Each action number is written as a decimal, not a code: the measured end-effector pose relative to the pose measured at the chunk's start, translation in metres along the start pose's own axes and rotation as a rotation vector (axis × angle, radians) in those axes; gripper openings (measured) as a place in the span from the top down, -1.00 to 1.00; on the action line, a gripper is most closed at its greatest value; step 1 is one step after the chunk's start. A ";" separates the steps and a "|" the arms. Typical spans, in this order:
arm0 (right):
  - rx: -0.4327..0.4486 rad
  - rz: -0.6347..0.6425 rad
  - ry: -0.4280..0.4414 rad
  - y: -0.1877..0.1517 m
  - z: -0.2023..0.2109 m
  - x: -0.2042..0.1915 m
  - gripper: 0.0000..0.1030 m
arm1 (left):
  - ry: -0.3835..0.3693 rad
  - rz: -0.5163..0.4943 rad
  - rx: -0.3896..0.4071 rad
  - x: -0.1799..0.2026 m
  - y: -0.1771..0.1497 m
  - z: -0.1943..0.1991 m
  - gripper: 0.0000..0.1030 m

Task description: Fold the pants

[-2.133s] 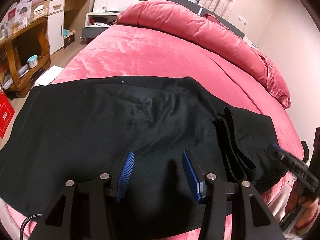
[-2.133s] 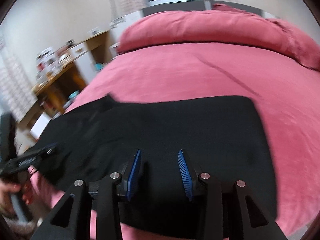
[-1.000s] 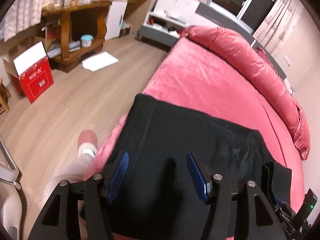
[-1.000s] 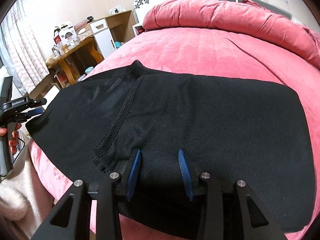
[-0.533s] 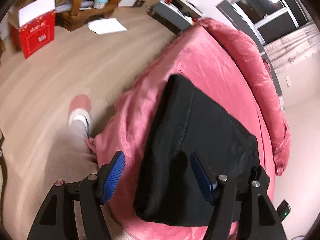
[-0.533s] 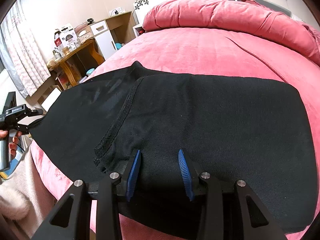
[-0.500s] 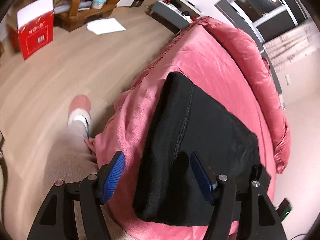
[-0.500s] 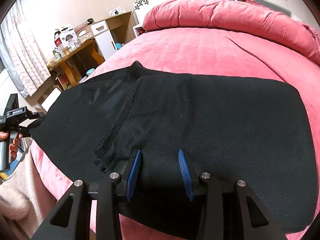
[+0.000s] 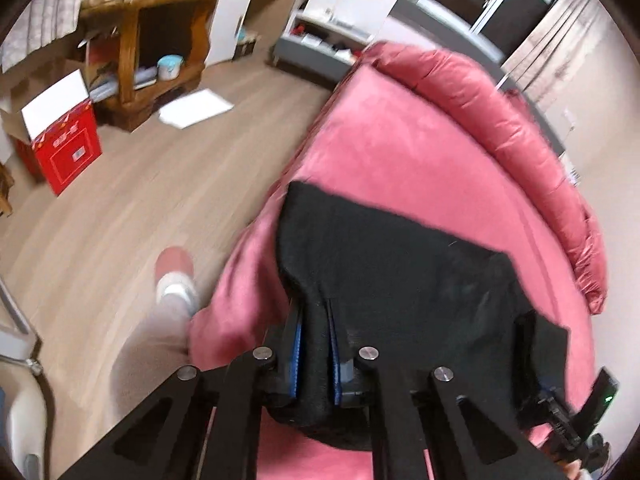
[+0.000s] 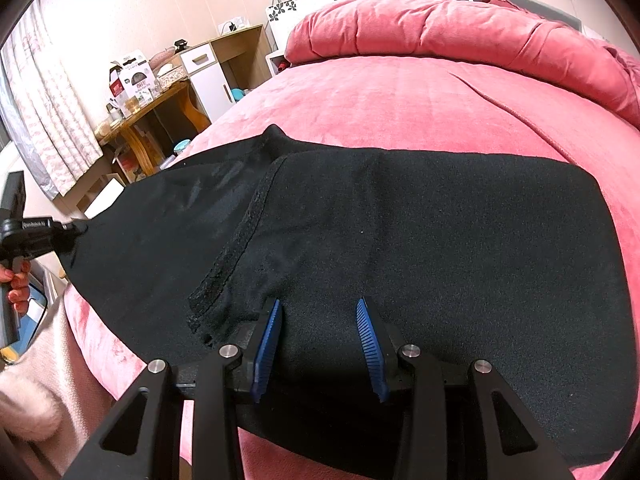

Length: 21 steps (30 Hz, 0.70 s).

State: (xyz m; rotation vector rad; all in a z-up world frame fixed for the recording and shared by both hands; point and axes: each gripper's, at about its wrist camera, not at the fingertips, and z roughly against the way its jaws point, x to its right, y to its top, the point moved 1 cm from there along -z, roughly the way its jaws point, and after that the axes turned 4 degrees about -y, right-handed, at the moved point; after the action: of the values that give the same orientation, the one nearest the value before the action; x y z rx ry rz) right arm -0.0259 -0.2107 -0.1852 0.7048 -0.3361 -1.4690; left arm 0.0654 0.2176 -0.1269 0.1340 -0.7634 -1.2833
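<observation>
At the bed's point(image 9: 400, 152) near edge, the left gripper point(image 9: 316, 356), jaws just closing, is now pinching the pants point(image 9: 400, 264), readying a fold

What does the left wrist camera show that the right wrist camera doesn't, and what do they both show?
Only the left wrist view shows the red box on the wooden floor, a slippered foot, and close up, the left gripper, whose jaws have just been closing, shut on the end of the black pants.

Only the right wrist view shows the long seam of the pants and the right gripper with fabric between its fingers.

Both show the pants on the pink bed, its rolled duvet and the wooden shelf.
</observation>
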 end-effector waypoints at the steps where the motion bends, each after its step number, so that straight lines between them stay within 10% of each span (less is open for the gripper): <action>1: 0.002 -0.007 0.005 0.000 0.001 0.001 0.22 | -0.013 -0.004 0.018 0.006 0.001 0.005 0.81; 8: 0.078 -0.100 -0.005 0.003 0.022 0.017 -0.13 | -0.125 -0.165 0.140 0.073 0.006 0.043 0.83; 21: 0.105 -0.262 -0.019 0.005 0.037 0.044 -0.13 | -0.536 -0.501 0.161 0.244 -0.017 0.058 0.96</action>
State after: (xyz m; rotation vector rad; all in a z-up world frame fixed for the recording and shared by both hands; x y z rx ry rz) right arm -0.0401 -0.2620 -0.1633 0.8442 -0.3472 -1.7166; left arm 0.0376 0.0117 0.0153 0.1150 -1.3526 -1.7623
